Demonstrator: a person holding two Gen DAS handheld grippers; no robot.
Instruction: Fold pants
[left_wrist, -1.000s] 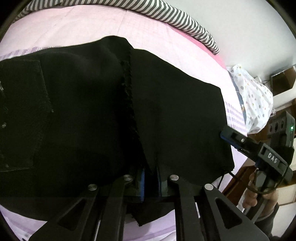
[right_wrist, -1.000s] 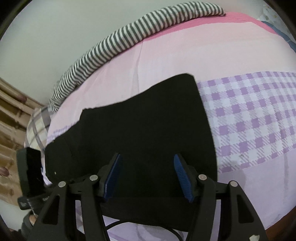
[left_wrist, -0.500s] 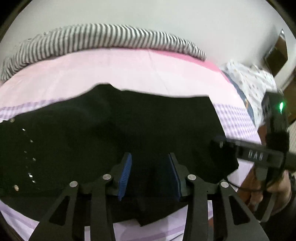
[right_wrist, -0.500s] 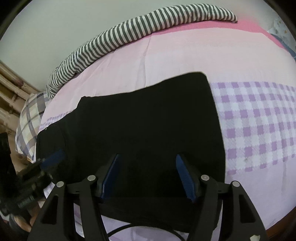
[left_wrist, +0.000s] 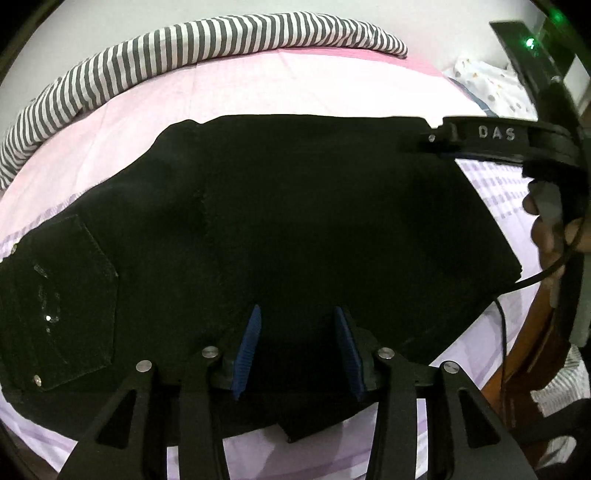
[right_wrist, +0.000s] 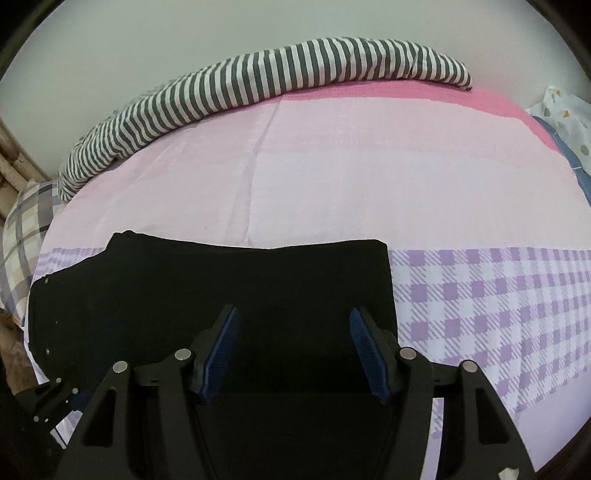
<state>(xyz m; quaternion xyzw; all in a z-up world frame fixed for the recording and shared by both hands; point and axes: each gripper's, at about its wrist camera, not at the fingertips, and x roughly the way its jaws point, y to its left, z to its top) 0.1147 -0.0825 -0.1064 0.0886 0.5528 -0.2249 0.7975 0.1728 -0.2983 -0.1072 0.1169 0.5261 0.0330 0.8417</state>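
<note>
Since a second ago my left gripper has let go of the cloth it was pinching and pulled back; its jaws are opening, nothing between them. The pants lie folded flat on the near part of the bed, pocket end to the left. To the right, my right gripper hovers above them with jaws apart and empty. The risk I see: a pad snags the top layer and drags the fold open, or the near edge slides off the bed.

"DAS" stands in white letters on the right tool.
</note>
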